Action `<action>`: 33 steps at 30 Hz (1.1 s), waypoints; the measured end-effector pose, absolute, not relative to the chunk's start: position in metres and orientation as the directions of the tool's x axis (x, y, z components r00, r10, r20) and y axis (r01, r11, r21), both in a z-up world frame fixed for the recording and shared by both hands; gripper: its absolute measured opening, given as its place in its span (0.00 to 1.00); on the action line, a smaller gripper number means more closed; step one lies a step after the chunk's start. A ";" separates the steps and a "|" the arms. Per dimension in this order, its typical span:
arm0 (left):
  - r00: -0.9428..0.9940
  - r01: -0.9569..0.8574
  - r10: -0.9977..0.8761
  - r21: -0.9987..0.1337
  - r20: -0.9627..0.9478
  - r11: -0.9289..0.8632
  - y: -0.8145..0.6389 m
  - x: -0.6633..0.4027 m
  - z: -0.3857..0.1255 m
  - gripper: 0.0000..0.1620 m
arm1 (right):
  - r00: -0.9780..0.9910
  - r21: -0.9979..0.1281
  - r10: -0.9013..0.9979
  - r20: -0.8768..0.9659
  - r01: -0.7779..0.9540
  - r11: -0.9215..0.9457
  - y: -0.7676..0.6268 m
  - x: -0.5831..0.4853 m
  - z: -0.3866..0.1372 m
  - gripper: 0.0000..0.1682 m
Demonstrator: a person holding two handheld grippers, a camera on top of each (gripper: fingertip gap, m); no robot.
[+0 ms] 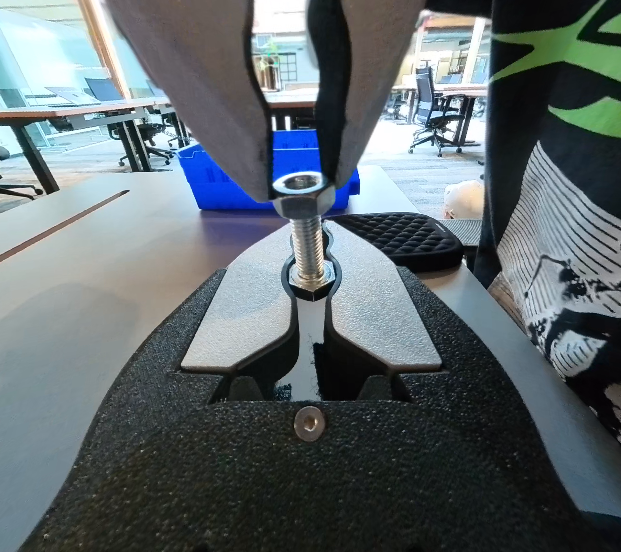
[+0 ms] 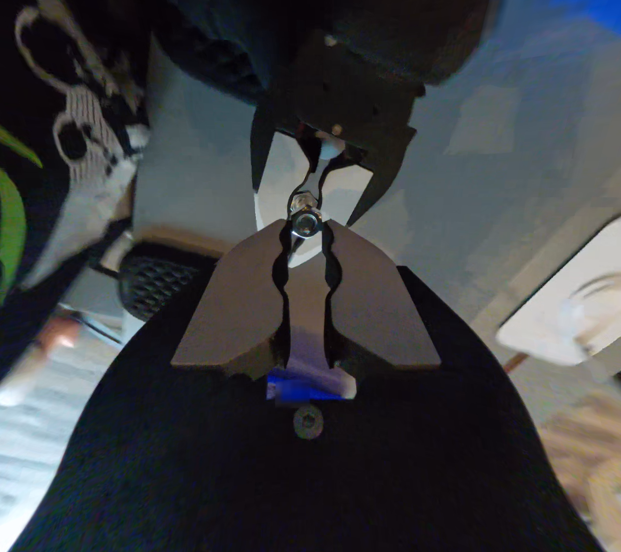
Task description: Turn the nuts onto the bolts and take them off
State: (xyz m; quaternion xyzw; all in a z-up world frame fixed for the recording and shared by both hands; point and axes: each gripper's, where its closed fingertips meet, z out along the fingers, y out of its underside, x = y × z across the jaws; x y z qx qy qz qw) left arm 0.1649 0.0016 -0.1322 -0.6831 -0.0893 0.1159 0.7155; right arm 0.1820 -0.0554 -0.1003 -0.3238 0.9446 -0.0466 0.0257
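Currently the left tool (image 1: 311, 277) is clamped on the hex head of an upright bolt (image 1: 307, 250), while the right tool (image 1: 300, 189) pinches the nut (image 1: 304, 196) at its tip. A tilted twist could cross-thread or drop it. At twelve o'clock sits a blue bin (image 1: 228, 179) on the desk (image 1: 100, 267); a black wrist rest (image 1: 396, 237) lies at two o'clock.

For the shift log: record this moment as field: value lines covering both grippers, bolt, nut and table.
left gripper: shut on the bolt's hex head, holding it upright
bolt: threaded shank pointing up
right gripper: comes from above, shut on the nut
nut: sits at the bolt's top end, only just threaded on
blue bin: behind, on the grey table
black pad: right of the bolt
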 end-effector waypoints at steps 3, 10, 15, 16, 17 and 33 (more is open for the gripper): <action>0.958 -0.047 0.283 -0.998 -0.035 0.036 0.002 0.166 -0.132 0.07 | -0.873 -0.131 -0.487 -0.029 -0.479 0.868 -0.054 0.183 -0.100 0.10; 0.959 -0.046 0.280 -0.998 -0.032 0.046 0.001 0.166 -0.131 0.07 | -0.506 -0.195 -0.860 0.063 -0.851 0.487 -0.065 0.184 -0.085 0.22; 0.961 -0.045 0.276 -0.998 -0.030 0.049 0.001 0.166 -0.131 0.07 | -0.100 -0.094 -0.992 0.073 -0.991 0.093 -0.058 0.180 -0.091 0.22; 0.961 -0.045 0.276 -0.998 -0.029 0.050 0.001 0.166 -0.131 0.06 | -0.084 -0.114 -0.995 0.061 -0.990 0.077 -0.058 0.182 -0.093 0.21; 0.961 -0.045 0.276 -0.998 -0.029 0.051 0.001 0.166 -0.130 0.06 | -0.066 -0.130 -0.997 0.043 -0.990 0.060 -0.056 0.185 -0.094 0.21; 0.959 -0.041 0.283 -0.998 -0.028 0.043 0.002 0.165 -0.132 0.06 | -0.744 -0.057 -0.668 0.021 -0.667 0.743 -0.054 0.183 -0.102 0.10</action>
